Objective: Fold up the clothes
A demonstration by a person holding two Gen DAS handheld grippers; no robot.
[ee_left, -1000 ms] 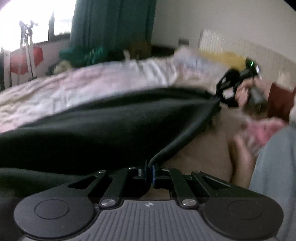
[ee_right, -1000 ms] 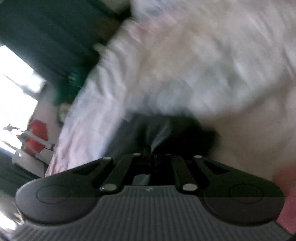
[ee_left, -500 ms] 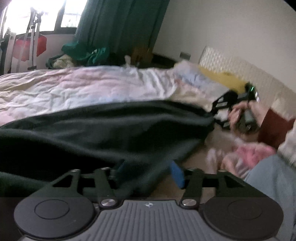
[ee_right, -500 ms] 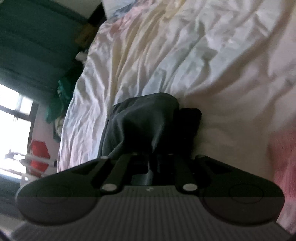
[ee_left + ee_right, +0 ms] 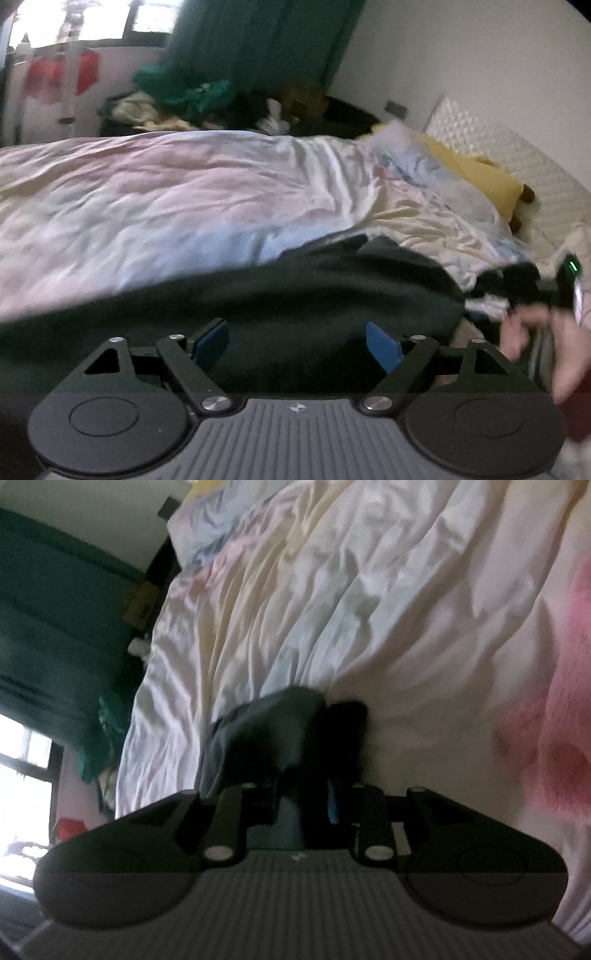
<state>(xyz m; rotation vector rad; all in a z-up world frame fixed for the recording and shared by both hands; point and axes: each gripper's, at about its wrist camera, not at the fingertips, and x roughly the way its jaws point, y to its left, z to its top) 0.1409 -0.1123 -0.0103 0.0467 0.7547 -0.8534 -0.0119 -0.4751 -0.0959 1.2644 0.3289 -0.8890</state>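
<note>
Left wrist: dark garment (image 5: 295, 295) just beyond opening left gripper (image 5: 297, 341)

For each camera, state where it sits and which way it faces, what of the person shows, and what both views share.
Left wrist: sits behind the left gripper, jaws opening clear of the dark garment, facing across the bed toward the green curtain; the person's hand shows.
Right wrist: sits behind the right gripper, rolled sideways, jaws opening with dark garment between them; no body shows.
Shared: garment, bed, curtain.
</note>
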